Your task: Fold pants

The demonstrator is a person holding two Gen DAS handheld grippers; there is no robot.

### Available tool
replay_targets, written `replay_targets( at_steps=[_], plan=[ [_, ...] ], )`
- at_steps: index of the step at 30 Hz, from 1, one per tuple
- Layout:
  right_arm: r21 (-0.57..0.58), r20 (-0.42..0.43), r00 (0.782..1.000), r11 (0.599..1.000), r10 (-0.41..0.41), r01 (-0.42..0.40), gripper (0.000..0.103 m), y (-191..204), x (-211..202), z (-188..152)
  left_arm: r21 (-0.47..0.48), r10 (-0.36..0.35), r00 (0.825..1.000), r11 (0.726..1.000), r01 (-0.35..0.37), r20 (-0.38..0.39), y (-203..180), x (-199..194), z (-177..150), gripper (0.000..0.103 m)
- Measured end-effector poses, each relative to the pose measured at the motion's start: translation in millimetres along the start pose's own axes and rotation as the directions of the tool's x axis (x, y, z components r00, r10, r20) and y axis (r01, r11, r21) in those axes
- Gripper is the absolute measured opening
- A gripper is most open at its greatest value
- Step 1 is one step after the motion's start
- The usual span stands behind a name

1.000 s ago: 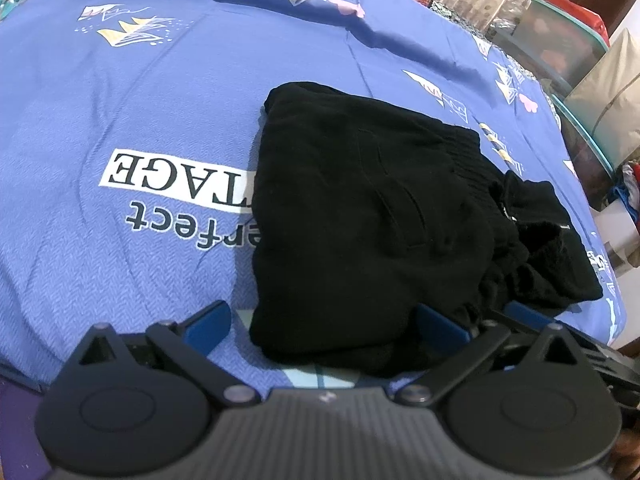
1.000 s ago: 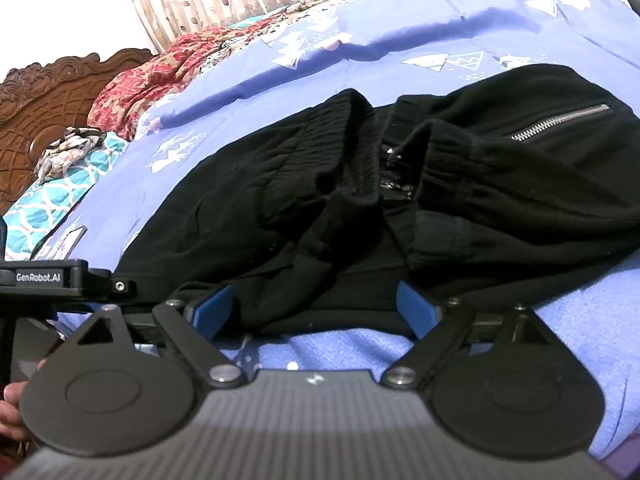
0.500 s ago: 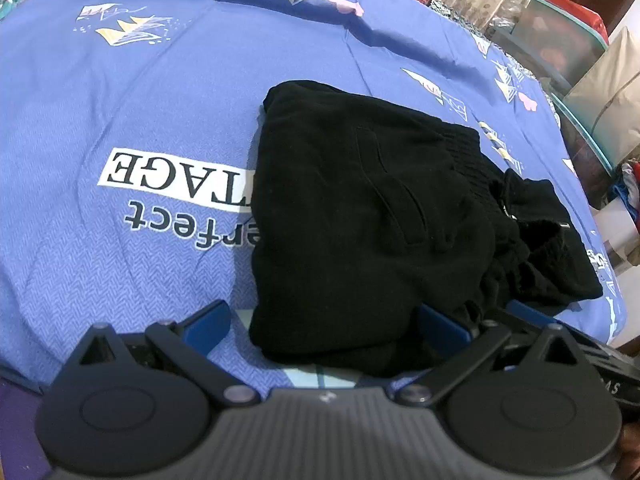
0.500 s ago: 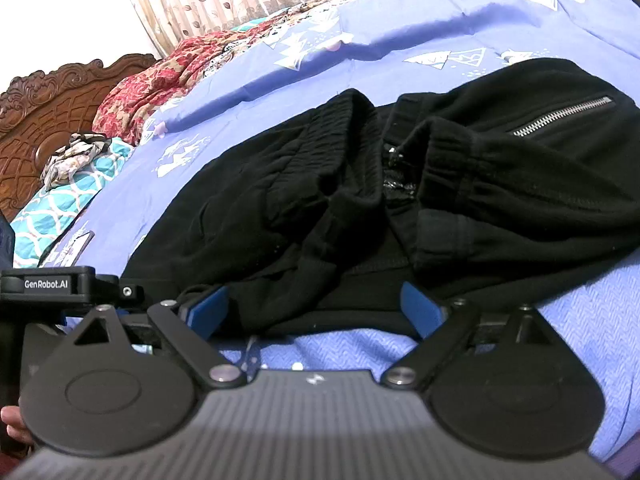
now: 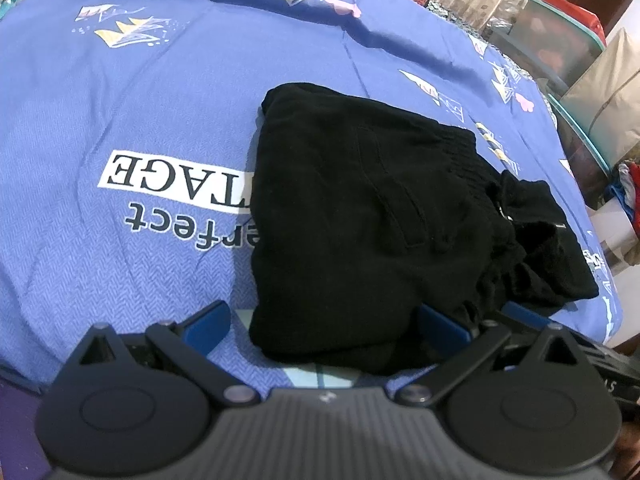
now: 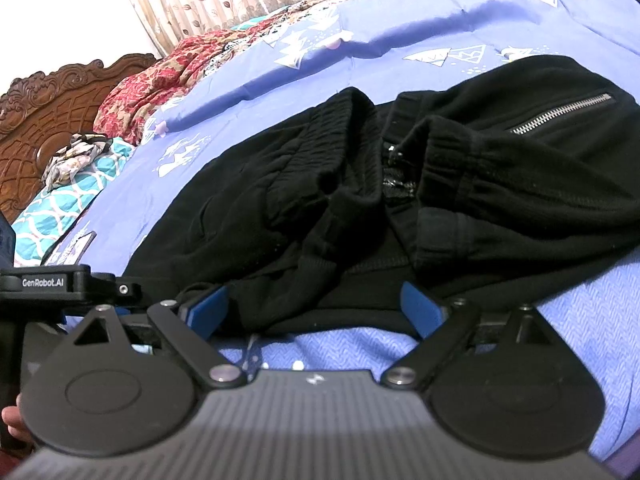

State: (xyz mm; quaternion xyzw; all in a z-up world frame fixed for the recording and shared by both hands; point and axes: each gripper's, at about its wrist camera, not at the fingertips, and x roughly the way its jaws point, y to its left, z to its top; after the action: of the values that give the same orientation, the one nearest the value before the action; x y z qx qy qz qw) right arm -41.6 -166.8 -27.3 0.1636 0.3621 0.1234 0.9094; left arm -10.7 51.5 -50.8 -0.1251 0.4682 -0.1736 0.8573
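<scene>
White "GenRobot.AI" lettering sits on the black body of the left hand-held gripper (image 6: 52, 282), seen at the left edge of the right wrist view. The blue printed cotton bedsheet (image 5: 120, 92) carries upside-down writing: "TAGE" in dark letters on a white band, and below it "erfect", both partly covered by cloth.

The black knit jogger pants (image 5: 360, 216) lie folded into a thick bundle on the sheet near the bed's front edge. In the left wrist view the bundle's long axis runs from the near edge away toward the far side, with the ribbed elastic waistband (image 5: 466, 156) on its right side. In the right wrist view the pants (image 6: 280, 208) spread left to right, and a silver metal zipper (image 6: 560, 114) slants up to the right on the right fold.

The left gripper (image 5: 326, 326) has its blue-padded fingers (image 5: 208, 322) spread wide, the near edge of the bundle between them. The right gripper (image 6: 316, 310) is likewise spread apart at the pants' near hem, gripping nothing.

A clear plastic storage bin with teal lid (image 5: 556, 44) stands beyond the bed; its contents are blurred. A carved wooden headboard (image 6: 52, 116) rises at left.
</scene>
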Motion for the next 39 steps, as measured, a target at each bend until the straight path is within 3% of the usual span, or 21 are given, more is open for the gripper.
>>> replay_targets(
  at_steps=[39],
  plan=[
    [-0.033, -0.005, 1.000, 0.999, -0.005, 0.005, 0.095, 1.9, 2.1, 1.4, -0.004, 0.027, 1.000, 1.000, -0.027, 0.005, -5.9, 0.1, -2.4, 0.103]
  ],
)
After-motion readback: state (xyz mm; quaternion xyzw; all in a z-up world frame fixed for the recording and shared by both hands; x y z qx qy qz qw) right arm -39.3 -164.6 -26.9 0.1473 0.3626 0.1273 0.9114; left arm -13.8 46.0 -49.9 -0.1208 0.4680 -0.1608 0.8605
